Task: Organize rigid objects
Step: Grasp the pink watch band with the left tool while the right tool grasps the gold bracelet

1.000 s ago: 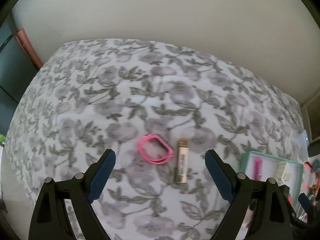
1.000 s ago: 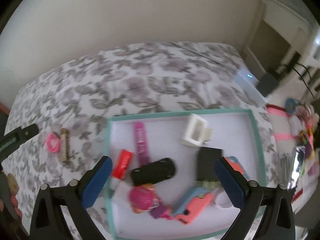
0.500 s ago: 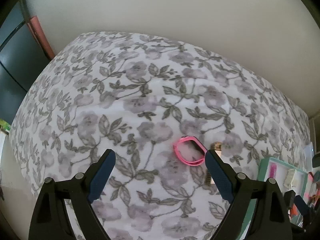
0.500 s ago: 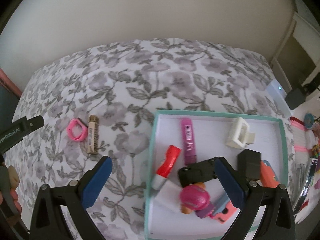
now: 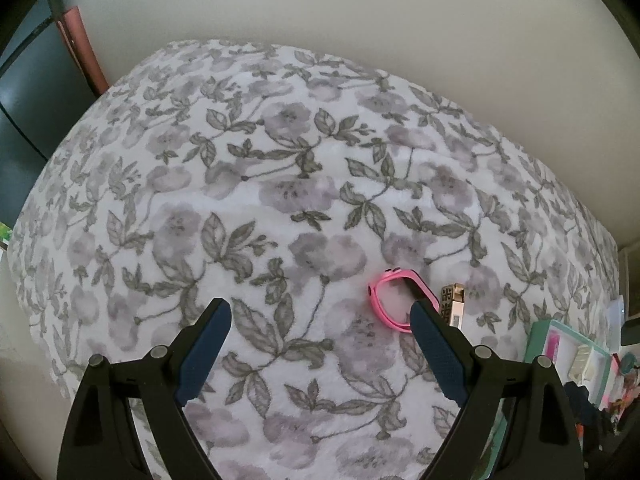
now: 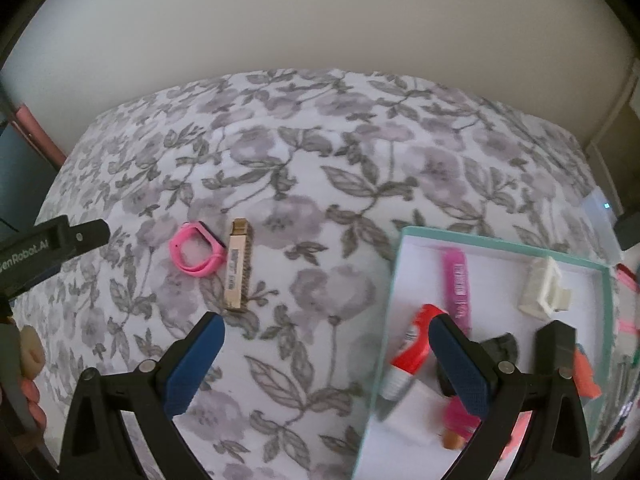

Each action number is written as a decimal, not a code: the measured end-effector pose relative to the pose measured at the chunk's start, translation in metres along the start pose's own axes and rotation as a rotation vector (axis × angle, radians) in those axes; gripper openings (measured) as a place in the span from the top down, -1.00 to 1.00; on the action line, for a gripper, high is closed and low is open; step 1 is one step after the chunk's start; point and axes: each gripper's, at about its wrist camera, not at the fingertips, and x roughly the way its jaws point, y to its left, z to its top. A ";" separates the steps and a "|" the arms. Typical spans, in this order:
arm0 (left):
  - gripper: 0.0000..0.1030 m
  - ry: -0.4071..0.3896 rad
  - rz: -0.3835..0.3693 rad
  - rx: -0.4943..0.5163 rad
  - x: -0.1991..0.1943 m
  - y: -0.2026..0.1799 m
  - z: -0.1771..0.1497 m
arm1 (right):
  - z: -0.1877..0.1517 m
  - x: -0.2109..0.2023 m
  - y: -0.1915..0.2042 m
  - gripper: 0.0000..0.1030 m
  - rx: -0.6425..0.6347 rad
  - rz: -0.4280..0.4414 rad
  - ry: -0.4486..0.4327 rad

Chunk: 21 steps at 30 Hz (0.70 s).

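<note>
Right gripper (image 6: 326,354) swung left off tray (image 6: 400,264) toward pink band (image 6: 196,254); left gripper (image 5: 322,340) drifted left

- Light was soft, dim and even in both views, with no hard shadows on the floral bedspread (image 5: 280,208).
- Fisheye bending curved the bedspread into a dome, and black vignette filled the corners.
- The left wrist view was fairly sharp at centre, with a faint pink-grey cast.
- The right wrist view showed motion blur from 3 to 5 o'clock, smearing the contents of the teal tray (image 6: 404,240).
- The wall (image 6: 320,20) was evenly lit, without glare.
</note>
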 end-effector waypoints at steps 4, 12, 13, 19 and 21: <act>-0.77 0.037 -0.017 0.006 0.017 -0.004 0.000 | 0.004 0.012 0.006 -1.00 0.015 0.028 0.003; -0.77 0.089 -0.041 0.007 0.045 -0.012 0.004 | 0.011 0.036 0.028 -1.00 -0.041 0.039 0.001; -0.77 0.092 -0.043 0.009 0.047 -0.012 0.004 | 0.011 0.040 0.032 -1.00 -0.054 0.030 0.005; -0.77 0.125 -0.049 0.013 0.065 -0.014 0.005 | 0.012 0.058 0.042 -1.00 -0.093 0.017 0.007; -0.77 0.132 -0.045 0.013 0.070 -0.014 0.006 | 0.013 0.063 0.045 -1.00 -0.099 0.011 0.009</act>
